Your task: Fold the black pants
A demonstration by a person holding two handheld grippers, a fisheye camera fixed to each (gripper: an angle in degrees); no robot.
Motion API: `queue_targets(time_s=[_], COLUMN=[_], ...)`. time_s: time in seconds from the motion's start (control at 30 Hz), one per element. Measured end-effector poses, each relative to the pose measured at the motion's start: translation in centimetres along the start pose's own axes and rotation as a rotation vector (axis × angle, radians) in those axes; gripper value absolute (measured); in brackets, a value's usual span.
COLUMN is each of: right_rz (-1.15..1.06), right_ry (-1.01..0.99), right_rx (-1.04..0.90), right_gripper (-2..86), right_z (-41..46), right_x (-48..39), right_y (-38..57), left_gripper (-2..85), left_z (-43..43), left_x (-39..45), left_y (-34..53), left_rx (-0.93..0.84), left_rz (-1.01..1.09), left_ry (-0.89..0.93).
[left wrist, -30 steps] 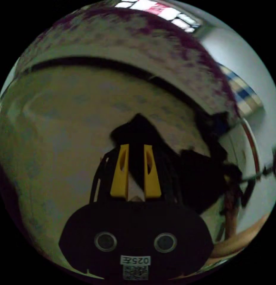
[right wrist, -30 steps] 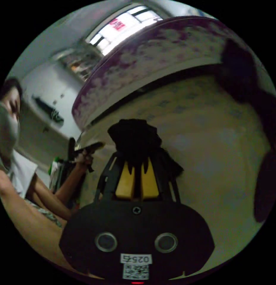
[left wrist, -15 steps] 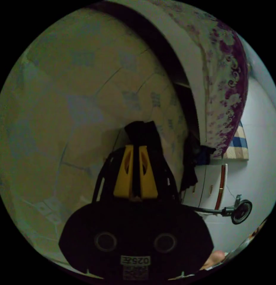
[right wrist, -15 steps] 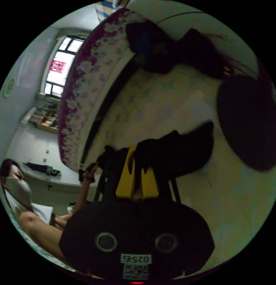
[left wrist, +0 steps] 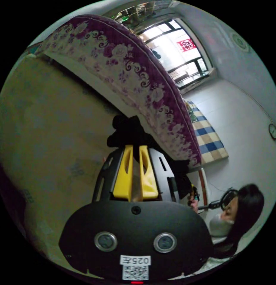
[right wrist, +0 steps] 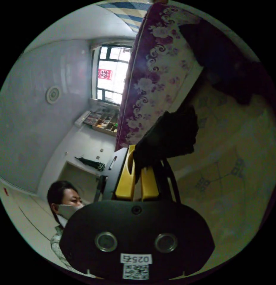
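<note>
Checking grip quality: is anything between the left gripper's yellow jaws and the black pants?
No. In the left gripper view the left gripper has its jaws nearly closed straight on a bunch of the black pants.

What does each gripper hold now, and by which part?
Both the left gripper and right gripper are shut on bunched black pants fabric; which part cannot be told.

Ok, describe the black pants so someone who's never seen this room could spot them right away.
Find the mattress with the purple flower print, standing over pale patterned floor. In front of it, the black pants are bunched at the yellow jaws of the right gripper. They are plain black cloth, unlike the print behind.
</note>
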State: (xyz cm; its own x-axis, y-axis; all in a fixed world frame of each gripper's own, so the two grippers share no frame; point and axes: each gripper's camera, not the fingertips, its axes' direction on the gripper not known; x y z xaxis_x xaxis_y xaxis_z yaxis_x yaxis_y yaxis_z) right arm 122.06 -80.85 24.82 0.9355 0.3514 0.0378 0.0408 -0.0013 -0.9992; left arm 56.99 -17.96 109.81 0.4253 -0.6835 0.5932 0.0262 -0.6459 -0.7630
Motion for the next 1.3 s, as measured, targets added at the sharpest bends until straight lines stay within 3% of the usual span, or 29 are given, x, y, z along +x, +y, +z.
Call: queue_targets(time_s=[0.1,0.23,0.33,0.43,0.53,0.6,0.67,0.73,0.8,0.83,0.87,0.9,1.0,1.17,1.23,1.3], right_rz=[0.040,0.094,0.218,0.191,-0.052,-0.228,-0.371,-0.368,-0.322,-0.252,-0.249,-0.176,-0.040,-0.020,0.006,0.019], right_ry=[0.135,0.416,0.529,0.640,0.814,0.833,0.794,0.805,0.901,1.006,0.974,1.008,0.839,0.685,0.606,0.546], right_rx=[-0.148,-0.362,-0.335,-0.216,-0.081,-0.079,-0.206,-0.322,-0.425,-0.534,-0.379,-0.380,-0.383,-0.277,-0.130,-0.006], right_gripper=[-0.4,1.7,5.7,7.5,9.0,9.3,7.6,4.1,0.5,-0.3,-0.5,-0.7,-0.8,0.0,2.1,6.2], right_z=[0.8,2.0,-0.4,-3.7,-4.1,-2.2,2.0,5.1,7.3,8.1,6.7,6.1,3.4,-0.1,-2.2,-4.1], right_x=[3.5,12.2,15.6,13.4,7.7,4.9,3.6,4.9,7.5,9.6,9.6,10.1,11.4,12.2,11.7,11.0], right_y=[1.4,4.5,6.4,7.1,7.1,6.8,5.9,4.9,4.1,3.9,3.3,3.1,4.3,8.9,9.7,10.3], left_gripper=[-0.4,0.2,-0.4,-0.6,-0.5,-0.8,-1.3,-1.1,-1.0,-0.9,-0.9,-0.9,-0.9,-0.7,-0.5,0.6], left_z=[1.3,9.3,11.3,8.5,8.5,11.4,17.9,23.6,29.2,32.5,32.9,33.1,33.0,29.7,28.0,26.9], left_x=[-4.4,-17.1,-23.1,-24.7,-21.8,-18.8,-15.6,-15.5,-17.0,-18.7,-18.7,-19.0,-21.6,-28.9,-28.4,-26.2], left_y=[6.3,16.6,22.9,26.7,28.1,28.4,29.1,29.9,30.8,31.6,32.8,33.3,35.5,38.4,41.0,45.0], left_rx=[-0.018,-0.237,-0.285,-0.142,0.002,-0.005,-0.083,-0.169,-0.276,-0.355,-0.296,-0.301,-0.391,-0.365,-0.247,-0.155], left_rz=[0.049,-0.128,-0.286,-0.384,-0.167,0.013,0.213,0.258,0.255,0.255,0.388,0.413,0.455,0.227,0.215,0.287], left_ry=[-0.129,-0.311,-0.506,-0.541,-0.369,-0.365,-0.431,-0.455,-0.521,-0.647,-0.674,-0.725,-0.754,-0.538,-0.495,-0.328])
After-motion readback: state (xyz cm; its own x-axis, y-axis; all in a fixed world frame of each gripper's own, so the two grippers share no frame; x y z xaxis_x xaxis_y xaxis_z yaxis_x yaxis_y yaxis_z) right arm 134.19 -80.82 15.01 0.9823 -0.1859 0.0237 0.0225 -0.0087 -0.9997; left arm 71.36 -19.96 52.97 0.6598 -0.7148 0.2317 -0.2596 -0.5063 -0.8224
